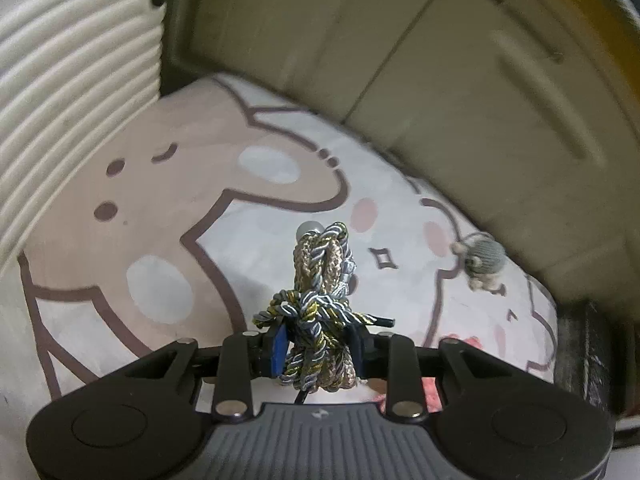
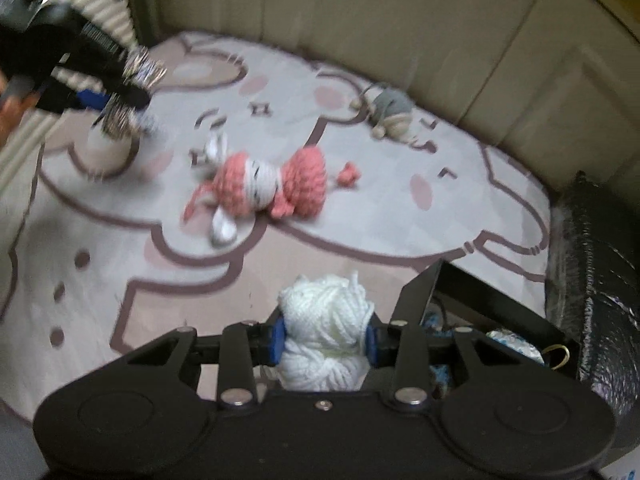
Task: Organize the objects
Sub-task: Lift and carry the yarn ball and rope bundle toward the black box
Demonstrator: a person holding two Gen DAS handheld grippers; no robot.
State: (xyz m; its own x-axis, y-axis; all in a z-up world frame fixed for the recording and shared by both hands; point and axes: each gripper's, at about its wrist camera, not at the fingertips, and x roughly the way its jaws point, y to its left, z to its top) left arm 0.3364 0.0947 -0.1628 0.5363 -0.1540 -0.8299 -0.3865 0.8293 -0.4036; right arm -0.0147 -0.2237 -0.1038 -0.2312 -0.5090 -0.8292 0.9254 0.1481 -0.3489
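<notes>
My left gripper (image 1: 320, 346) is shut on a bundle of twisted gold, grey and tan cord (image 1: 320, 292), held above a cartoon-print mat (image 1: 152, 208). My right gripper (image 2: 325, 344) is shut on a ball of white yarn (image 2: 326, 320), its blue pads pressed into both sides. In the right wrist view the left gripper (image 2: 116, 96) shows at the upper left with the cord bundle (image 2: 138, 72) in it. A pink and white crocheted doll (image 2: 264, 184) lies in the middle of the mat (image 2: 380, 216). A small grey and tan crocheted toy (image 1: 482, 262) (image 2: 390, 110) lies near the mat's far edge.
A beige sofa base (image 1: 460, 92) (image 2: 400, 20) borders the mat at the back. A ribbed cream cushion (image 1: 64, 64) stands at the left. At the right, a black open box (image 2: 500, 320) holds small items, beside a dark shiny bag (image 2: 592, 280).
</notes>
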